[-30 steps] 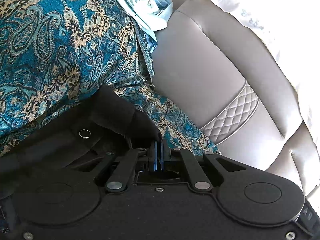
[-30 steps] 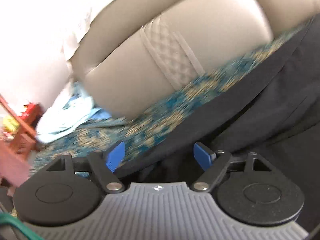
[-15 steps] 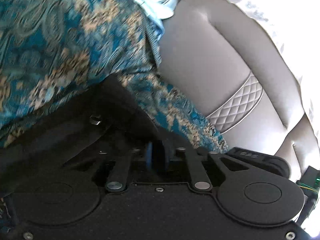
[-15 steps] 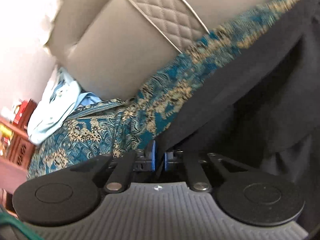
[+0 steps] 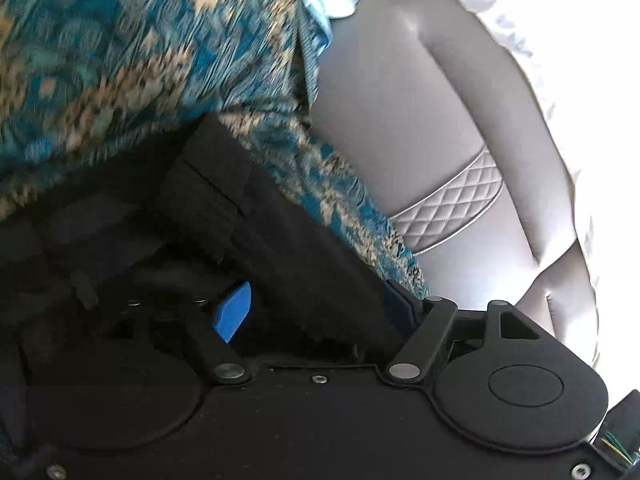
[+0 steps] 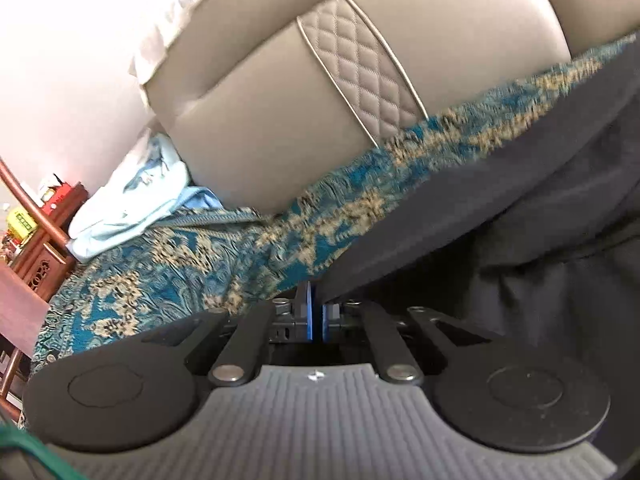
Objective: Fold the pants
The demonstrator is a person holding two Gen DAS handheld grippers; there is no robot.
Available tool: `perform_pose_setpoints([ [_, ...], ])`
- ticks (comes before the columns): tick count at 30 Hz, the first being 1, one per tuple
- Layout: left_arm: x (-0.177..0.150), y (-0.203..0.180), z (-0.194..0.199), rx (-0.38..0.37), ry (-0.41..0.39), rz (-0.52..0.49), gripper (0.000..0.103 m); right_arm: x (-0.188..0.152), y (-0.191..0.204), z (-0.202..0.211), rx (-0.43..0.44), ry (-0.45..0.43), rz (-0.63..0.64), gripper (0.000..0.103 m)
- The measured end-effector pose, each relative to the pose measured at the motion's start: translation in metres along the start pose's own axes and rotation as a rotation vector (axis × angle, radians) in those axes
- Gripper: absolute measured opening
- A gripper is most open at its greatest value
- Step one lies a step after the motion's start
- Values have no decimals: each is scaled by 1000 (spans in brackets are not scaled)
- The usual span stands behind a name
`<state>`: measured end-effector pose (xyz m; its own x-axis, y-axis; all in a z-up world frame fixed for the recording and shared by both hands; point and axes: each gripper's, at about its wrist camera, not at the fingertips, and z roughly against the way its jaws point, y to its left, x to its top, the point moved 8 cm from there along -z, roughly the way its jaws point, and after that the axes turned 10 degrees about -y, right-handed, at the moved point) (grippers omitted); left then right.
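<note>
The black pants [image 5: 248, 216] lie on a teal and gold patterned cover [image 5: 120, 60]. In the left wrist view my left gripper [image 5: 316, 308] is open, its blue pads [image 5: 234, 312] spread, with the waistband corner lying between them. In the right wrist view the pants [image 6: 500, 224] fill the right side. My right gripper [image 6: 316, 316] is shut on the pants' edge, which runs up and right from its blue pads [image 6: 307, 312].
A grey padded sofa back [image 5: 420, 140] with a quilted band [image 6: 360, 68] rises behind the cover. A pale blue cloth [image 6: 132, 200] lies at its end. A wooden stand [image 6: 44, 240] is at the left of the right wrist view.
My left gripper was shut on the pants and has opened. My right gripper was open a second ago and has shut on the pants' edge.
</note>
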<state>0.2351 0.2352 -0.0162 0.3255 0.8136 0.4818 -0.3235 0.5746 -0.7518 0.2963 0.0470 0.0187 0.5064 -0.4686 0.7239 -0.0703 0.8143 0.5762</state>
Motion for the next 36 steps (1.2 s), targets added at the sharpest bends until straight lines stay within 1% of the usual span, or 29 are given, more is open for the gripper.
perform_pose_setpoints([
  [2, -2, 5, -5, -1, 13, 54, 70, 4, 3, 5, 7, -26, 15, 7],
  [5, 1, 13, -13, 16, 4, 138, 70, 4, 4, 14, 19, -39, 21, 7],
  [6, 3, 17, -14, 21, -4, 166, 68, 2, 3, 18, 20, -38, 20, 7],
  [8, 5, 23, -15, 47, -28, 208, 48, -4, 0, 25, 24, -31, 7, 7],
  [9, 4, 26, -13, 61, -42, 210, 23, -7, -2, 28, 23, -28, 3, 7],
  [10, 3, 27, -11, 65, -50, 201, 14, -12, -3, 30, 22, -22, -3, 7],
  [13, 3, 25, 5, 99, -114, 127, 7, -26, -9, 34, 26, -7, -20, 9],
  [15, 6, 19, 18, 110, -163, 63, 5, -33, -13, 33, 23, -7, -41, 14],
  [16, 7, 18, 23, 109, -177, 49, 5, -35, -15, 33, 24, -11, -54, 21],
  [17, 8, 18, 27, 107, -179, 53, 5, -37, -16, 33, 27, -18, -66, 25],
  [19, 10, 18, 33, 110, -179, 68, 5, -36, -17, 31, 14, -44, -70, 29],
  [21, 10, 21, 36, 123, -178, 67, 4, -30, -20, 27, -32, -90, -66, 29],
  [24, 10, 29, 36, 145, -169, 65, 4, -14, -40, 20, -154, -157, -82, 26],
  [26, 9, 35, 36, 160, -160, 73, 4, 0, -62, 16, -247, -188, -102, 21],
  [28, 9, 40, 37, 167, -153, 82, 4, 16, -90, 11, -310, -199, -138, 19],
  [32, 11, 44, 40, 183, -165, 66, 4, 61, -156, 11, -459, -253, -164, 19],
  [34, 11, 45, 38, 188, -161, 64, 4, 82, -189, 12, -513, -267, -169, 19],
  [35, 11, 46, 37, 192, -155, 65, 4, 94, -205, 13, -531, -275, -165, 22],
  [36, 10, 48, 37, 196, -149, 65, 4, 106, -222, 13, -557, -284, -158, 22],
])
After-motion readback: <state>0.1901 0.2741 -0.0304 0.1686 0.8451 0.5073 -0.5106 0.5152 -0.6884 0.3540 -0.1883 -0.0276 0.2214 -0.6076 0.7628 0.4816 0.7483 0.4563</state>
